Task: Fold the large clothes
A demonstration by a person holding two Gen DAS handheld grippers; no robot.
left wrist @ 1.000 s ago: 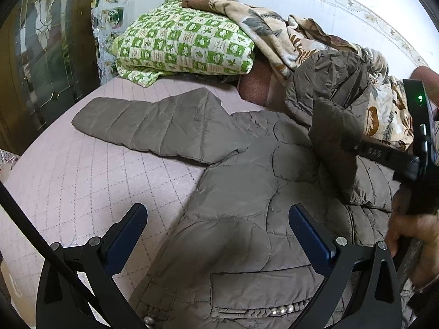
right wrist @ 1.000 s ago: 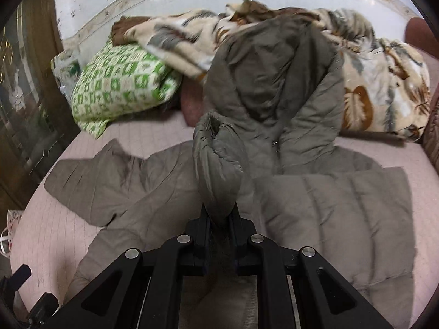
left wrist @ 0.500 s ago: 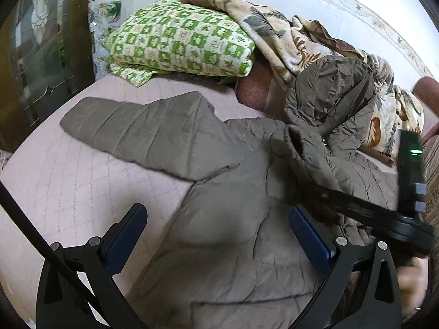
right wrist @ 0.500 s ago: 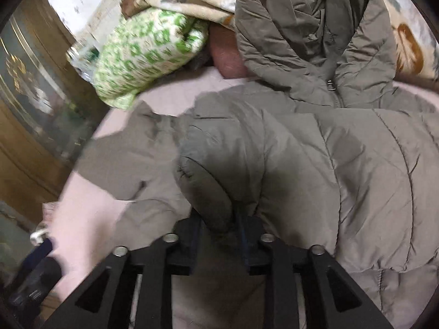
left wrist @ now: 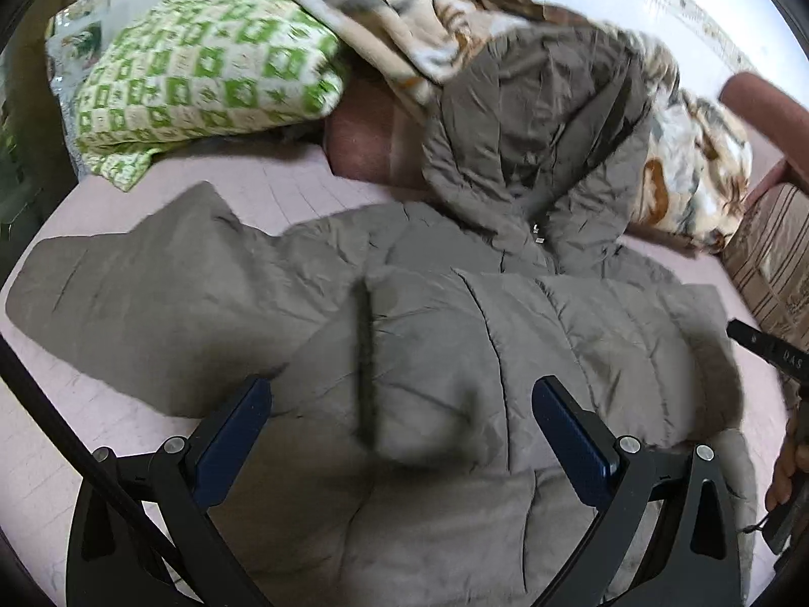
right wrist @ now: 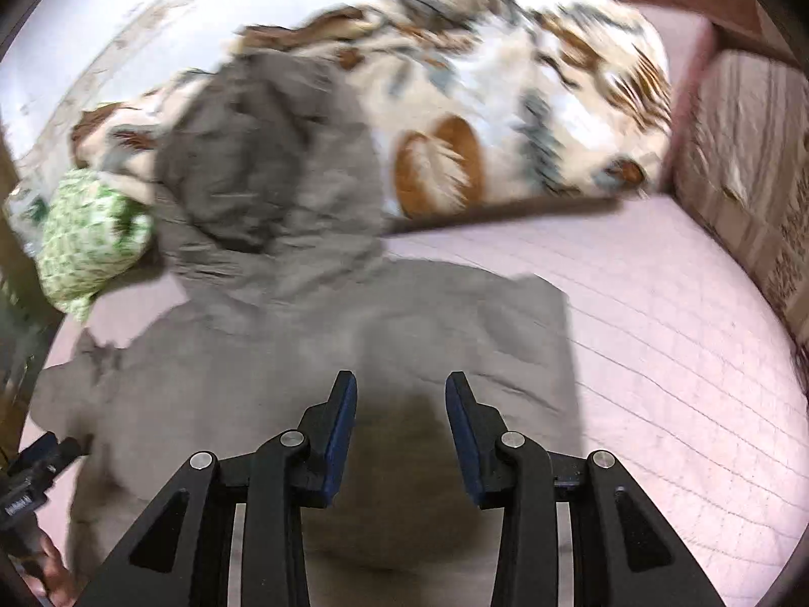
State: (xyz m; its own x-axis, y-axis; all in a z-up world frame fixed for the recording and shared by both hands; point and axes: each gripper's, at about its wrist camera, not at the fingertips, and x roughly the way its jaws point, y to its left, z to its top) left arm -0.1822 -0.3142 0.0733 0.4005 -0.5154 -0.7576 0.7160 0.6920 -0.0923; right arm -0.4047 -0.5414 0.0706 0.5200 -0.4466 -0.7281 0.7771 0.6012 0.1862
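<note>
A grey-brown quilted hooded jacket (left wrist: 455, 354) lies on the pink quilted bed (left wrist: 76, 430). Its right sleeve lies folded across the chest. Its left sleeve (left wrist: 126, 293) is spread out to the left. The hood (left wrist: 531, 116) rests against the bedding behind. My left gripper (left wrist: 402, 420) is open and empty above the jacket's lower front. My right gripper (right wrist: 402, 415) is open and empty above the jacket (right wrist: 303, 379); part of it shows at the right edge of the left wrist view (left wrist: 768, 354).
A green checked pillow (left wrist: 212, 76) and a patterned blanket (left wrist: 394, 10) are piled at the head of the bed. A striped cushion (left wrist: 773, 253) and reddish frame stand at the right. Bare pink mattress (right wrist: 657, 329) lies right of the jacket.
My right gripper let go of the right sleeve, which now lies folded across the jacket's front, and it opened and drew back. My left gripper stayed open.
</note>
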